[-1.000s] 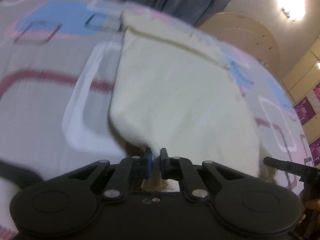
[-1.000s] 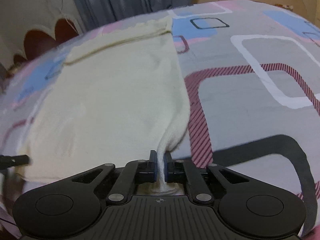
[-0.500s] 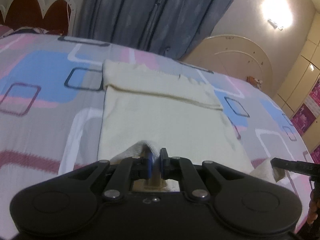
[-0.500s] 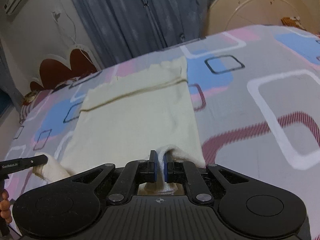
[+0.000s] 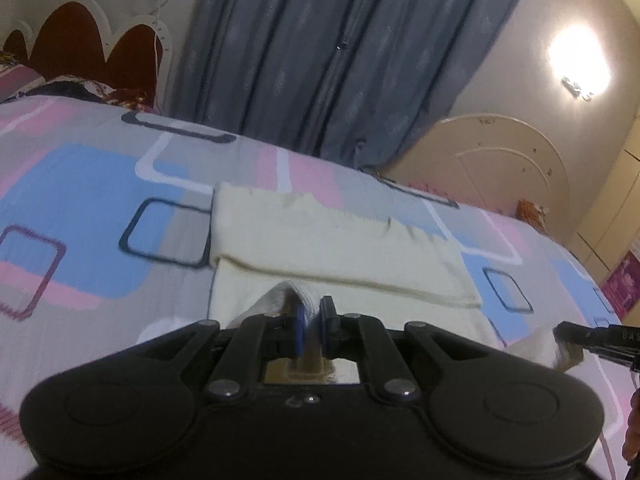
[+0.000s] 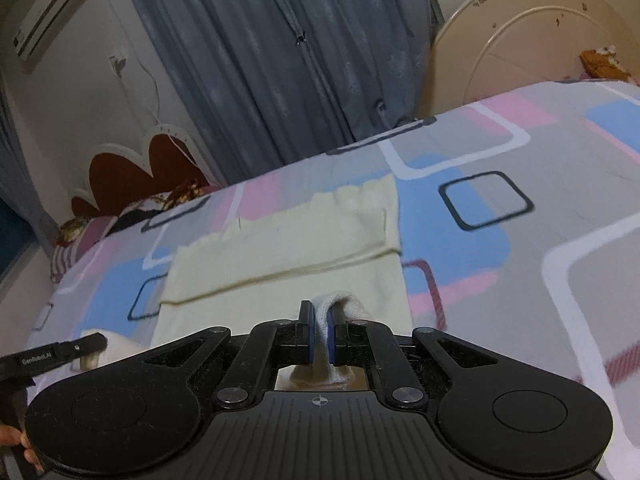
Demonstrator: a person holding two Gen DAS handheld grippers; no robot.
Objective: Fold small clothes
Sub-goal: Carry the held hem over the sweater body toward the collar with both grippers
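A: Where is the cloth point(image 5: 340, 248)?

B: Flat on the bedsheet point(image 5: 80, 200), cream against the pink, blue and grey pattern. Its far edge is folded back on itself, so a band of 2 layers runs across the far end, seen from both wrists point(image 6: 288, 236).

A: And the left gripper point(image 5: 311, 322)?

B: Its blue pads point(image 5: 300, 330) are pressed nearly together, with a bunched corner of the cloth pinched between them. The fabric rises in a small hump just ahead of the fingertips.

A: The right gripper point(image 6: 319, 336)?

B: Much the same. Its jaws are drawn narrow on a white fold of the cloth, which loops up over the pads point(image 6: 306, 338) and hangs down behind them.

A: Can each camera see the other tool?

B: Yes. The left view catches a black finger of the right gripper at its right edge, touching a raised corner of cloth. The right view shows the left gripper's finger point(image 6: 60, 354) at its left edge, also on lifted cloth.

A: What is behind the bed?

B: A grey-blue curtain point(image 5: 340, 52), a scalloped dark red headboard point(image 5: 88, 44), a lit wall lamp point(image 5: 578, 60), and in the right view an air conditioner point(image 6: 52, 8) high on the wall.
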